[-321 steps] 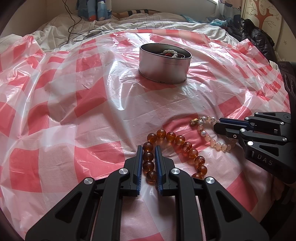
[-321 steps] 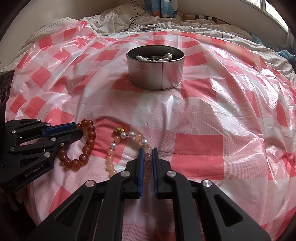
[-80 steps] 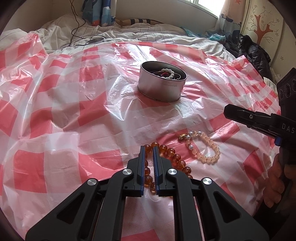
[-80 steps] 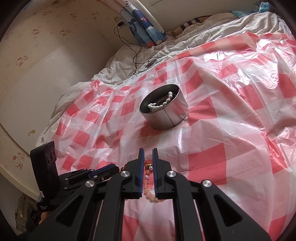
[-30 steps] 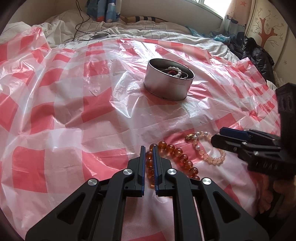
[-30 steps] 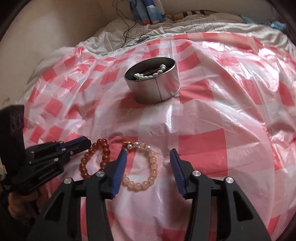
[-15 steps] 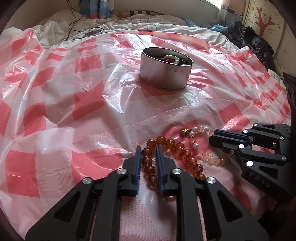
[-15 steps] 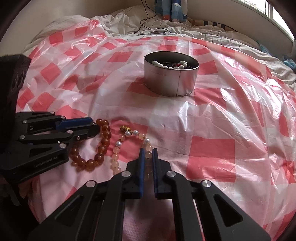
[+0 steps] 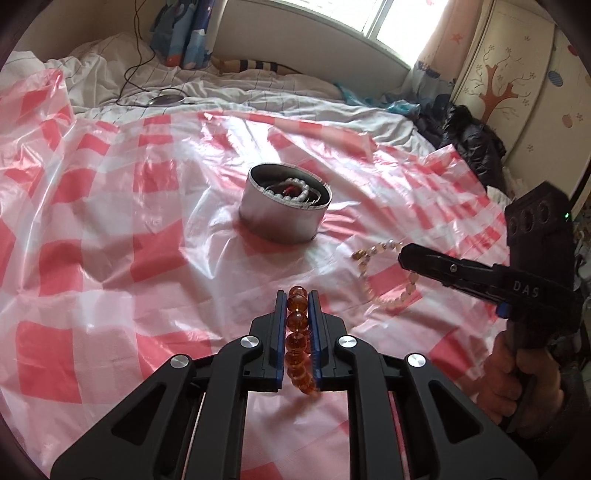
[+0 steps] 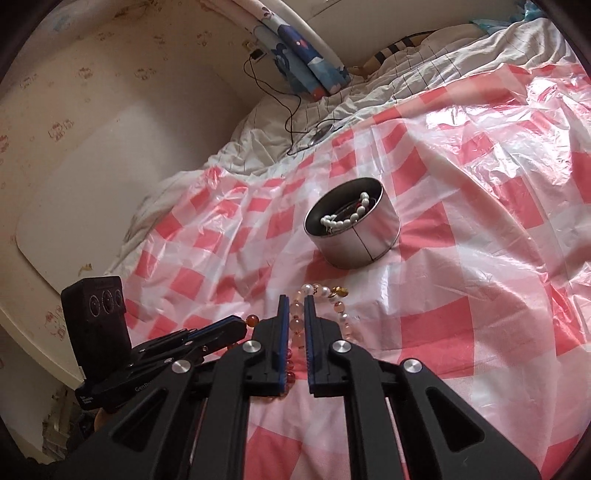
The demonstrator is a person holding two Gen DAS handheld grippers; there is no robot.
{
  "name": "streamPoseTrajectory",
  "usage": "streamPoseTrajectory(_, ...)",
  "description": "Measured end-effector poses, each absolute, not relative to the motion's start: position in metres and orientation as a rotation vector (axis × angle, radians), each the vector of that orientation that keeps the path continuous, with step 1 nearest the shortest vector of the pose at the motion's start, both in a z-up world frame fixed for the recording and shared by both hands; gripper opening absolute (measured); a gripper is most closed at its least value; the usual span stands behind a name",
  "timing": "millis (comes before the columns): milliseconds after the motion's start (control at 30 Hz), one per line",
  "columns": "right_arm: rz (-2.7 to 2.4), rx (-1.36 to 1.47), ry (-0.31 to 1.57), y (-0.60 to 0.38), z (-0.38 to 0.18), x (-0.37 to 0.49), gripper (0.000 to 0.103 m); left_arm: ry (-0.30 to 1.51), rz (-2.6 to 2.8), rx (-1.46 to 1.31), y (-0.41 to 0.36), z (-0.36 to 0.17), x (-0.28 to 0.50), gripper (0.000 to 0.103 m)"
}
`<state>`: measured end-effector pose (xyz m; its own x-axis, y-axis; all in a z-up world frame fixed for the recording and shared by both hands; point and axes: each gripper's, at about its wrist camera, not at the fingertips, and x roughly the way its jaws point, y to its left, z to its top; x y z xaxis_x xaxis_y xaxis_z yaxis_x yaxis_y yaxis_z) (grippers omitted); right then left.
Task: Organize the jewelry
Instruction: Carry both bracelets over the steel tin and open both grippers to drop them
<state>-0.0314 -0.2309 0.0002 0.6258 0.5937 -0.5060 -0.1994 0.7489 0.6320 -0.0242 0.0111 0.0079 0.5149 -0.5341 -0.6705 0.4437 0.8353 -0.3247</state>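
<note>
Left gripper [image 9: 298, 301]: nearest in the left wrist view, jaws pinching the amber bracelet [image 9: 297, 339], whose beads run in a line between the blue pads; the lower beads hang blurred below the fingers, clear of the sheet.
Right gripper [image 10: 295, 306]: jaws pinched on the pink bracelet [image 10: 341, 314]; pale beads sit between the pads, and the rest of the loop, with white pearls and a gold clasp, curves out just past the tips. Its figure fell to near shut within the last second.
Right gripper, left wrist view [image 9: 410, 257]: comes in from the right, a hand [image 9: 517, 373] wrapped round its handle; the pink loop [image 9: 373, 273] dangles from its tip above the sheet, blurred.
Left gripper, right wrist view [image 10: 236, 326]: low at the left, just beside the right gripper, an amber bead [image 10: 251, 320] showing at its tip.
Sheet [image 9: 110, 221]: crinkled plastic, red and white check, spread over the bed under both grippers.
Tin [image 9: 284, 212]: round metal, open, standing on the sheet beyond both grippers and apart from them; inside lie white pearls [image 10: 345, 218] and something red.
Bedding [image 9: 258, 96]: white, rumpled, past the sheet's far edge, with a black cable [image 9: 133, 66] trailing over it.
Far back: blue patterned cloth [image 9: 184, 29], a window, a dark garment [image 9: 472, 144] at the right.
</note>
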Motion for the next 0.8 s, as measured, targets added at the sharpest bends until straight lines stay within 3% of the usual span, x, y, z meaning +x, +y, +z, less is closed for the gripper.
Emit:
streamPoseTrajectory(533,0.541,0.737,0.633,-0.271,0.022,0.027,0.009,0.742,-0.68,-0.212,-0.031,0.076,0.069,0.01)
streamPoseTrajectory(800,0.541,0.748,0.649,-0.272,0.015,0.057,0.009,0.939,-0.501,-0.085,-0.053,0.004,0.133,0.011)
